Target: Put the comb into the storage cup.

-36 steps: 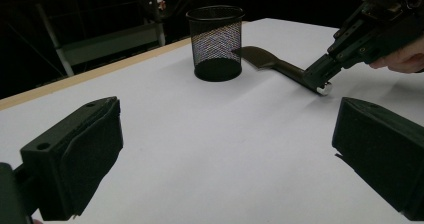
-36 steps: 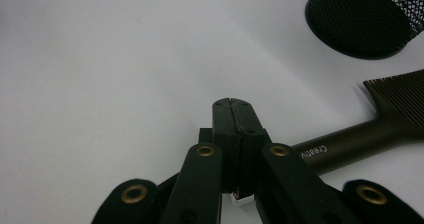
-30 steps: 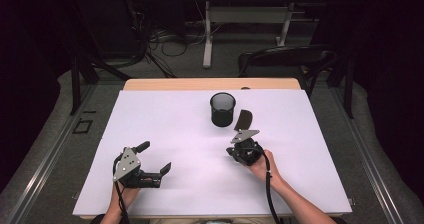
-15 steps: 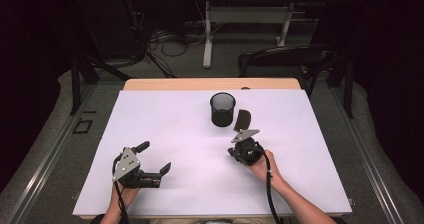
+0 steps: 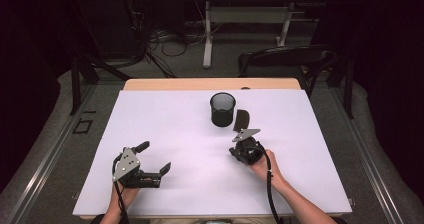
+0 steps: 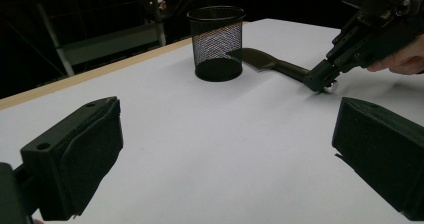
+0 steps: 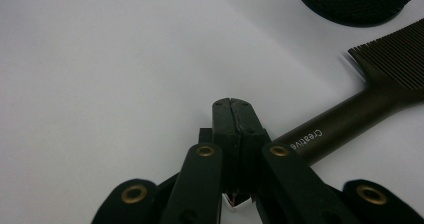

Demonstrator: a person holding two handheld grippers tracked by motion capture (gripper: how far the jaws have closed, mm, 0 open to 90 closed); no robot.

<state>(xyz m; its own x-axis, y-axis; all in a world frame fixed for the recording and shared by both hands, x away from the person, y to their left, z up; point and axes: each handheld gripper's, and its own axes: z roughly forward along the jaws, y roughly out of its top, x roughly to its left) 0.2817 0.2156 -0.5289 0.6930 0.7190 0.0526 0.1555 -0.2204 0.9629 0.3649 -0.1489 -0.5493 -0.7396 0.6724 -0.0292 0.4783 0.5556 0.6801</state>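
Light falls from above onto the white table [image 5: 165, 124], bright and even, while everything past its far edge sinks into near-black. Soft, short shadows sit under the left gripper [image 5: 154, 158] and the mesh cup [image 5: 222, 109]. The high view is grainy, with a faint violet cast. In the left gripper view the near jaws are blurred and the cup [image 6: 216, 43] looks sharper. In the right gripper view the table [image 7: 100, 59] glows pale grey, dimming toward the corners, and the comb [image 7: 350, 111] is reasonably crisp.
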